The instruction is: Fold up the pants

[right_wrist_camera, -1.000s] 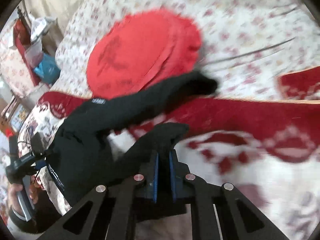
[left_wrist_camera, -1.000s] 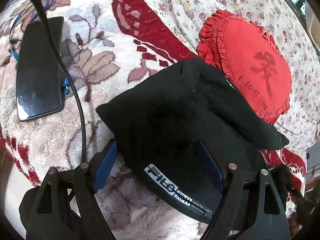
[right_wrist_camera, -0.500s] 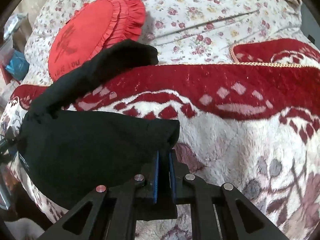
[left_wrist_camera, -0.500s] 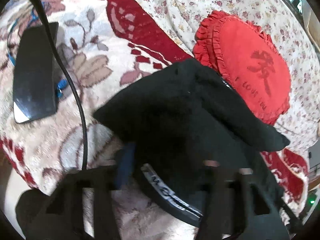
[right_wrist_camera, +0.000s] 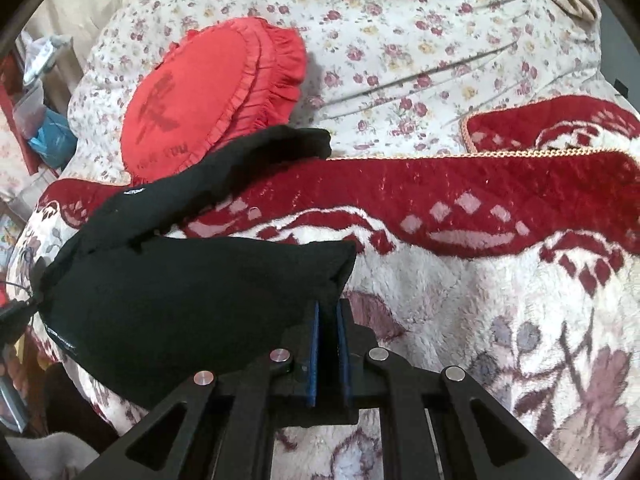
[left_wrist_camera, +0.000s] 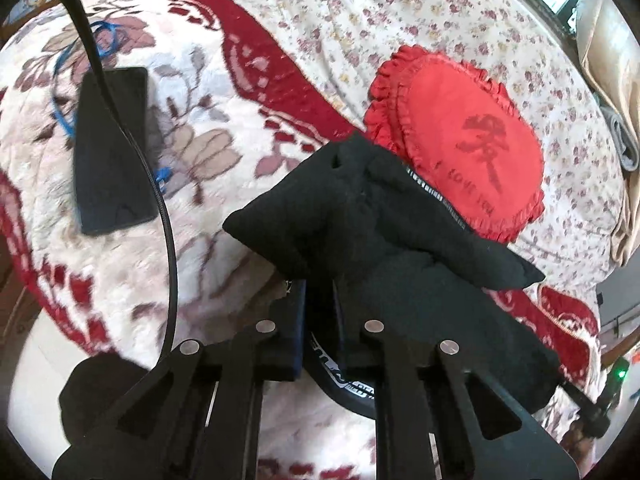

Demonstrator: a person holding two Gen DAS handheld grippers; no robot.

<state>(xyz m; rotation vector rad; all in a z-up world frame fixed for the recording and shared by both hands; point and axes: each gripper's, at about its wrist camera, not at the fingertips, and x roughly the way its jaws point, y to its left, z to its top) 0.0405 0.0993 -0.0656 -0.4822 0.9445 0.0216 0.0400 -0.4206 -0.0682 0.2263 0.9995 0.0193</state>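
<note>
The black pants (left_wrist_camera: 384,224) lie bunched on the red and cream floral blanket (left_wrist_camera: 224,128), one leg reaching toward the red cushion. My left gripper (left_wrist_camera: 320,320) is shut on the waistband end, where white lettering shows. In the right wrist view the pants (right_wrist_camera: 192,292) spread left of my right gripper (right_wrist_camera: 327,316), which is shut on a folded corner of the black cloth. One leg (right_wrist_camera: 256,156) stretches up to the cushion.
A round red frilled cushion (left_wrist_camera: 460,144) sits on the floral sheet (left_wrist_camera: 360,12); it also shows in the right wrist view (right_wrist_camera: 208,92). A black phone (left_wrist_camera: 112,148) with a blue cord lies at left. A black cable (left_wrist_camera: 160,200) crosses the blanket.
My left gripper has closed from open onto the waistband. My right gripper, still shut on the cloth, has pulled its corner across the blanket, spreading the pants flatter.
</note>
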